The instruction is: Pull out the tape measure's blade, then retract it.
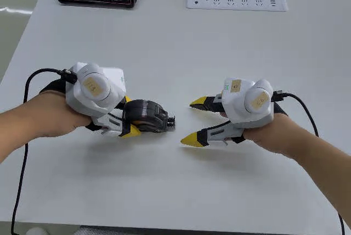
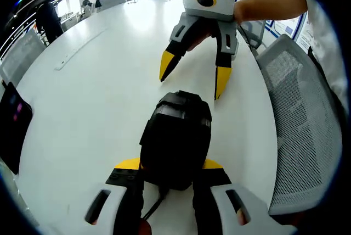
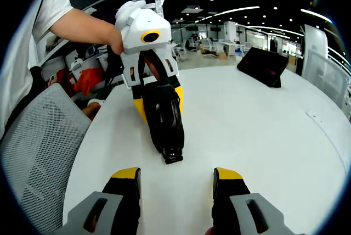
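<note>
The left gripper (image 1: 130, 115), white with yellow-tipped jaws, was clamped on the sides of the black, rounded tape measure (image 1: 147, 116), which rested on the white tabletop (image 1: 164, 43). Its small end hook (image 1: 171, 119) sat at the mouth of the case, pointing towards the matching right gripper (image 1: 194, 121). That gripper lay near but apart, its jaws spread wide and holding nothing.

The tape measure (image 1: 145, 116) is black. The left gripper (image 1: 130, 116) and right gripper (image 1: 189, 122) are white-grey, with yellow-tipped black jaws. The table (image 1: 175, 43) is white.
</note>
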The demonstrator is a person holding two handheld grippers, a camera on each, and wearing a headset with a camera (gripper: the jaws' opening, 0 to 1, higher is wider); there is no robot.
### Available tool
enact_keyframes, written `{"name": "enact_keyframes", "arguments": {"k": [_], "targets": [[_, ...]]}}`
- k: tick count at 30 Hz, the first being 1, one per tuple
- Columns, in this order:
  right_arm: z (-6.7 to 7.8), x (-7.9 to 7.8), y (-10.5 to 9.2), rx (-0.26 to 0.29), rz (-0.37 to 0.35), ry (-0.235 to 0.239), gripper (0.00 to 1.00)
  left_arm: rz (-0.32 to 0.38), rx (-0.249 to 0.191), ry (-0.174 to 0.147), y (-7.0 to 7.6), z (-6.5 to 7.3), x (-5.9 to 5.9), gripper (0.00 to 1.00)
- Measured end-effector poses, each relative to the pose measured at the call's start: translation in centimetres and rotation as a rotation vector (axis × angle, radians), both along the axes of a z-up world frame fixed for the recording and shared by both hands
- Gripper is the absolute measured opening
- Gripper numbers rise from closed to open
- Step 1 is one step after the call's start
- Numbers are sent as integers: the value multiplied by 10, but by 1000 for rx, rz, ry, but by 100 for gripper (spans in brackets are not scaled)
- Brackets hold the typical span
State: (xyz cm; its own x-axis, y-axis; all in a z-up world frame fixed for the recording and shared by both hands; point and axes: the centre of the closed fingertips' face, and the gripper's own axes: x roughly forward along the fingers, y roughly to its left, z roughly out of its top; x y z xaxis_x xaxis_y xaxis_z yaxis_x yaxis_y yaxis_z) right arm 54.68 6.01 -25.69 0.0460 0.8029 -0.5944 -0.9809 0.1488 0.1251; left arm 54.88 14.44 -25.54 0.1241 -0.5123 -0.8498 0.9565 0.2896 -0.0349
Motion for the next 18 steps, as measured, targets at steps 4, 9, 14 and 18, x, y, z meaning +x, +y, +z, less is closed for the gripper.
{"name": "enact_keyframes", "arguments": {"k": [4,9,14,18], "targets": [[-2,2,6,4,12,-1,47,-6,8,10,1,-1,0,29],[-3,2,14,12,32,-14,41,-8,15,11,1,-1,0,29],[-6,0,20,20,52,-24,36,-8,20,14,1,-1,0,29],[-6,-1,23,24,61,-27,32,-12,28,16,1,-1,-1,30]]}}
